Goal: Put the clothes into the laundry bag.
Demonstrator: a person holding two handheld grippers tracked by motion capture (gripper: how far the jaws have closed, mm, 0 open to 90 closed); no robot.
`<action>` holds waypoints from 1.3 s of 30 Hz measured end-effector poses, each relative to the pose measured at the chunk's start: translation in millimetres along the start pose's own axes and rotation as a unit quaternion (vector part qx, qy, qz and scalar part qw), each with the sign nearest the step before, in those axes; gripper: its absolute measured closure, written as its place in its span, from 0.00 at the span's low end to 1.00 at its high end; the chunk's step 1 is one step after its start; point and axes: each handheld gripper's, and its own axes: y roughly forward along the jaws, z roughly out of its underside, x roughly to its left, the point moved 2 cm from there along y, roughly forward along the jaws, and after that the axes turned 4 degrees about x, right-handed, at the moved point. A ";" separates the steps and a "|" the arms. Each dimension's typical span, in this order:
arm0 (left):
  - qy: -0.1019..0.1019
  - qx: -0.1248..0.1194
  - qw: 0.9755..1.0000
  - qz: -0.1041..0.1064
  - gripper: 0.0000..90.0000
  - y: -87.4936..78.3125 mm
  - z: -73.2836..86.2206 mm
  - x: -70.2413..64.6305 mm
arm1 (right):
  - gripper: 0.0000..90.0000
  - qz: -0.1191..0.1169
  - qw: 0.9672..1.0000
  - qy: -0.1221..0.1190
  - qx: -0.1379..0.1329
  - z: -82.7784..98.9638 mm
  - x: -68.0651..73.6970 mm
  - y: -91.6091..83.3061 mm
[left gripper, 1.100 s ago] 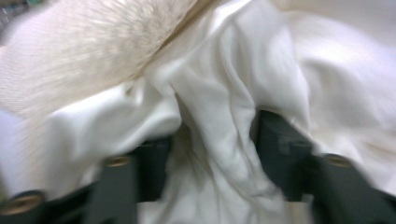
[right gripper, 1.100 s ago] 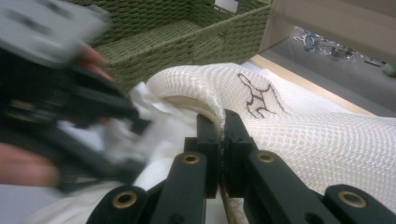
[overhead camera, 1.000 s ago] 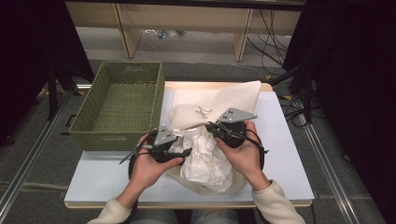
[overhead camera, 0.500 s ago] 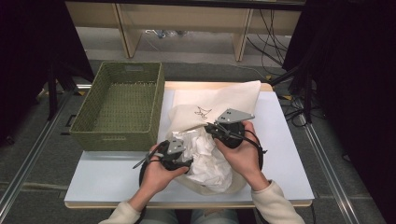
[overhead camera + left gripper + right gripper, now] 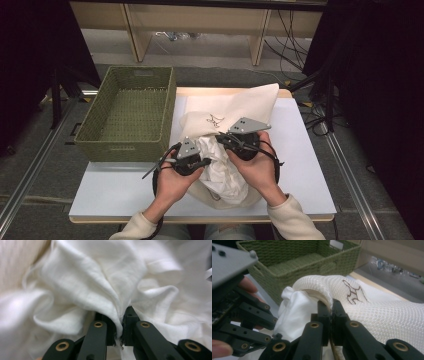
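Observation:
A cream mesh bag [image 5: 240, 107] with a brown logo lies on the white table [image 5: 120, 187], its mouth toward the person. A crumpled white cloth [image 5: 222, 170] bulges out of that mouth. My left gripper [image 5: 201, 160] is at the cloth's left side; its jaws have just been closing and now pinch a fold of the cloth [image 5: 82, 285], as seen at the left gripper [image 5: 121, 320] in its own view. My right gripper [image 5: 330, 307] is shut on the rim of the mesh bag [image 5: 382, 312] and holds it up over the cloth [image 5: 297, 312].
A green woven basket [image 5: 127, 112] stands at the table's left, close behind the left hand, and is seen as the basket [image 5: 294, 257] in the right gripper view. Cables and shelf legs lie on the floor beyond the table.
The left hand has shifted right into the cloth and its jaws have gone from apart to shut on a fold. The right hand and the bag rim have kept still.

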 end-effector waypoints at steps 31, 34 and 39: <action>0.023 0.038 0.998 -0.051 0.32 -52.0 36.6 32.8 | 0.98 0.018 1.000 0.021 0.009 3.6 -13.2 -3.2; 0.013 0.042 0.998 -0.048 0.36 -42.6 36.4 35.0 | 0.97 0.020 1.000 0.014 0.006 3.6 -15.0 -3.6; 0.007 0.026 1.000 0.001 0.40 -30.3 30.6 14.3 | 0.97 0.014 1.000 0.012 0.009 3.6 -13.3 -2.9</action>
